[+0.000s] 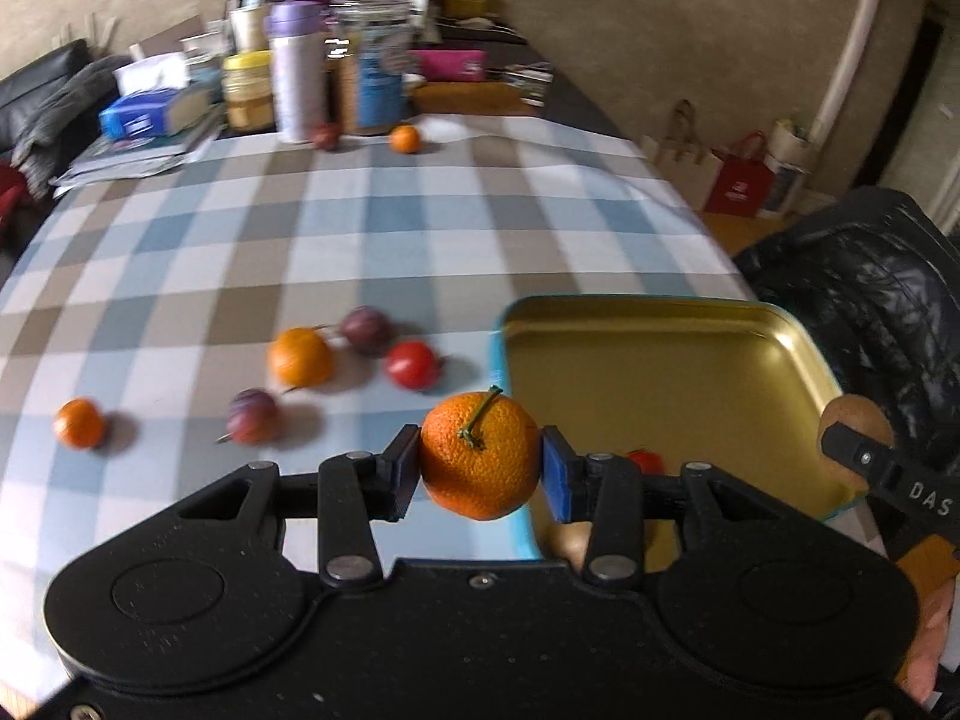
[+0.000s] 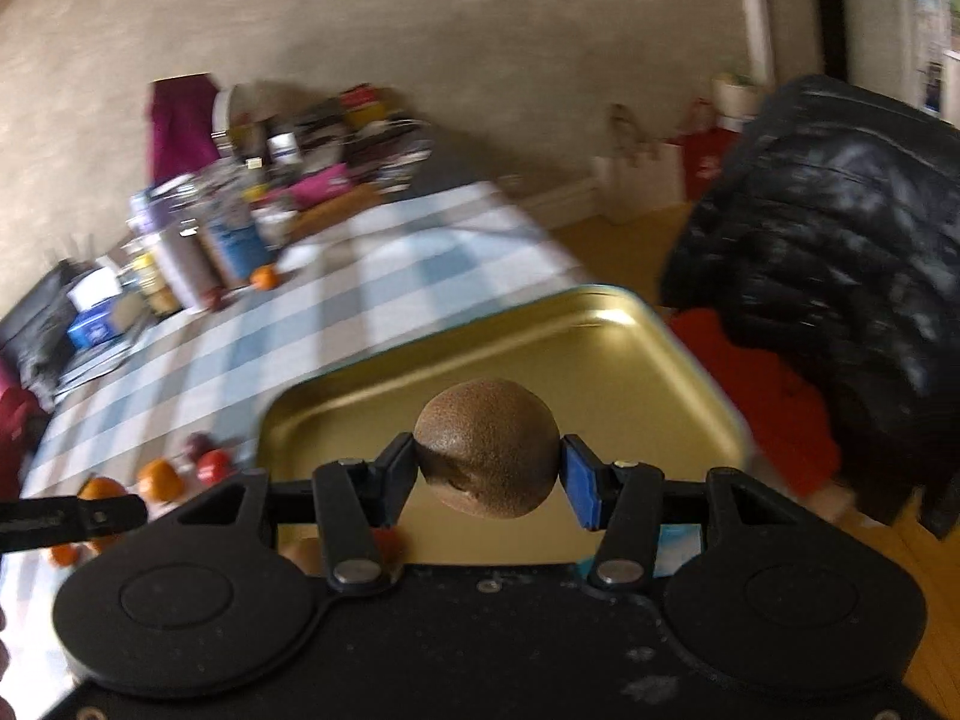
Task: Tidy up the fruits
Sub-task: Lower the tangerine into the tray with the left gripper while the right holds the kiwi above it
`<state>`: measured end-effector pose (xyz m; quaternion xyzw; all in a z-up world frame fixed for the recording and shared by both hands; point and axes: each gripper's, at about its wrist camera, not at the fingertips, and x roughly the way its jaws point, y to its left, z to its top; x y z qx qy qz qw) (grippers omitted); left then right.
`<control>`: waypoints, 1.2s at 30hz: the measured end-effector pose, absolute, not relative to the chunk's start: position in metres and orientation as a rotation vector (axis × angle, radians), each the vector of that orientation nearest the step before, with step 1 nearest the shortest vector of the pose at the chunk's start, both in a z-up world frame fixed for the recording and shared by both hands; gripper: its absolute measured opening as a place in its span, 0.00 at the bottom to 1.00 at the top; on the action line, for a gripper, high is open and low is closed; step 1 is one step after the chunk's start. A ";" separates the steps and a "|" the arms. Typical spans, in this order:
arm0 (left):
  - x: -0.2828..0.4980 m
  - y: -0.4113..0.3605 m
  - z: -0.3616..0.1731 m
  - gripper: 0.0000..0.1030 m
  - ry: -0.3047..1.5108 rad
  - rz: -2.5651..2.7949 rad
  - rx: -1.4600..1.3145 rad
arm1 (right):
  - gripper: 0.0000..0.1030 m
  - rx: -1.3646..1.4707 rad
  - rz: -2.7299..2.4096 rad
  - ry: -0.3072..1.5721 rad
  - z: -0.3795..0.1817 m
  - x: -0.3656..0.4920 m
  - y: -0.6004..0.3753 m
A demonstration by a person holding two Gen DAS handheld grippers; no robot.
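Observation:
My left gripper (image 1: 480, 465) is shut on a mandarin with a green stem (image 1: 480, 456), held above the left rim of the gold tin tray (image 1: 660, 372). My right gripper (image 2: 487, 468) is shut on a brown kiwi (image 2: 489, 450), held over the tray (image 2: 540, 360). In the left wrist view the kiwi (image 1: 855, 417) and the right gripper finger show at the right edge. Loose mandarins (image 1: 299, 357), dark plums (image 1: 367, 329) and a red fruit (image 1: 411, 365) lie on the checked tablecloth left of the tray. A red fruit (image 1: 645, 461) and a brown one lie in the tray, partly hidden.
Jars, a lilac bottle (image 1: 295, 72), boxes and papers crowd the table's far end, with a mandarin (image 1: 404, 139) and a plum (image 1: 326, 135) beside them. A black puffer jacket (image 2: 828, 252) hangs on a chair right of the tray. Paper bags stand on the floor.

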<state>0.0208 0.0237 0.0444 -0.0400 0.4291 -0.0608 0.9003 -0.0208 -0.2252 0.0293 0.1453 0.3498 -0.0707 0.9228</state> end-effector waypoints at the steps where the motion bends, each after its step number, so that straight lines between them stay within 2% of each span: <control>1: 0.025 0.017 0.044 0.48 0.892 -0.140 -0.078 | 0.52 0.299 -0.166 0.724 0.028 -0.021 -0.229; 16: 0.073 -0.049 0.017 0.49 0.984 -0.154 -0.004 | 0.52 0.341 -0.259 0.782 0.018 -0.011 -0.264; 36: 0.094 -0.053 0.009 0.49 0.985 -0.091 0.043 | 0.53 0.357 -0.202 0.828 0.016 0.014 -0.259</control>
